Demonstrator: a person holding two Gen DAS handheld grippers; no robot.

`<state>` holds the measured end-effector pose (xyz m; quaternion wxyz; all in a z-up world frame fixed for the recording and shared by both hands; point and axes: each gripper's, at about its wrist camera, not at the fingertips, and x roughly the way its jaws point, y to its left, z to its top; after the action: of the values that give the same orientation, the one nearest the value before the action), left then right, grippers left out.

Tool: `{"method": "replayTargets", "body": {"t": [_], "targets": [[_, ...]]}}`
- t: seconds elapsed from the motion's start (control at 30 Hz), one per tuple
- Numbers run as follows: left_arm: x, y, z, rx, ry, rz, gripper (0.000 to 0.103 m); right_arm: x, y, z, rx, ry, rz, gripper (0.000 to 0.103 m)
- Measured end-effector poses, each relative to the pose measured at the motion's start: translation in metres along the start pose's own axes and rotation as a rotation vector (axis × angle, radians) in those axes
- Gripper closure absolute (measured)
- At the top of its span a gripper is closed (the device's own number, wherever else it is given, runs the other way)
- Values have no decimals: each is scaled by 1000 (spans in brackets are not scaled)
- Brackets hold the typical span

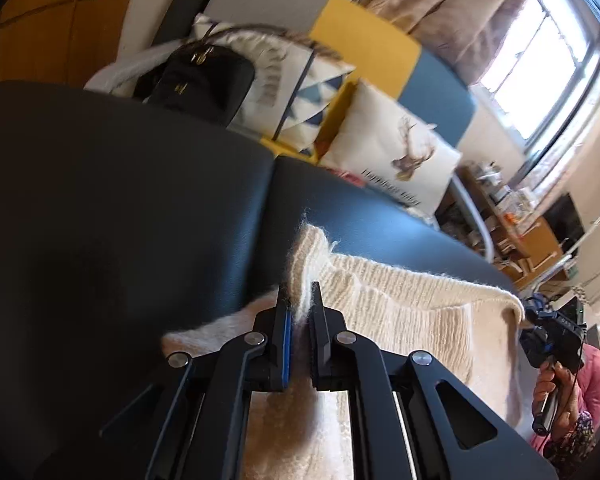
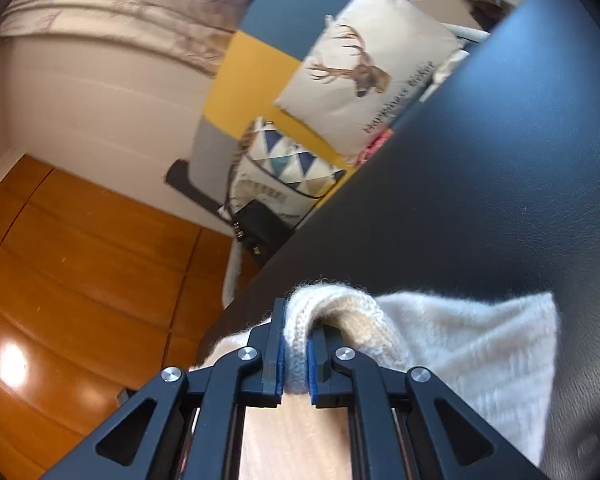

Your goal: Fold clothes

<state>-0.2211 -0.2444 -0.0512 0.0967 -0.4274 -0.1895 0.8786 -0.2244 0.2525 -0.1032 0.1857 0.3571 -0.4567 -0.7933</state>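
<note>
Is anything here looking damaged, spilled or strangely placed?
Nothing stands out. The cream knitted garment looks intact on the dark padded surface, with an edge clamped in the left gripper and another in the right gripper.

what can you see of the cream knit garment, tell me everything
The cream knit garment is a fuzzy, ribbed, wool-like piece draped over the dark padded surface. Its edge runs taut between the left gripper, which pinches one bunched corner, and the right gripper, clamped on another thick fold.
</note>
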Motion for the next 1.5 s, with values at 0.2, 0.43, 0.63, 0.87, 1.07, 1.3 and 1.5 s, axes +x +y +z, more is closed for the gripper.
{"method": "replayTargets", "body": {"t": [0.2,0.43,0.63,0.87,1.07,1.3,1.5], "targets": [[29,-4,-21,26,27,106,83,27,-31,-13,25,22,-89,83],[-14,21,-26,-133,-155,195,74,14,-19,-19,-89,-60,-150,79],[-56,11,-29,-183,-341,156,73,-36,-8,-15,-55,-240,-162,68],[4,-60,-44,45,-172,120,61,17,61,-44,-505,-5,-320,68],[31,-47,-56,71,-93,195,61,54,44,-56,-597,77,-640,73],[15,-16,-65,-80,-152,42,62,11,5,-46,-362,-34,-492,98],[14,-15,-65,-85,-157,13,62,27,54,-75,-576,-40,-559,74]]}}
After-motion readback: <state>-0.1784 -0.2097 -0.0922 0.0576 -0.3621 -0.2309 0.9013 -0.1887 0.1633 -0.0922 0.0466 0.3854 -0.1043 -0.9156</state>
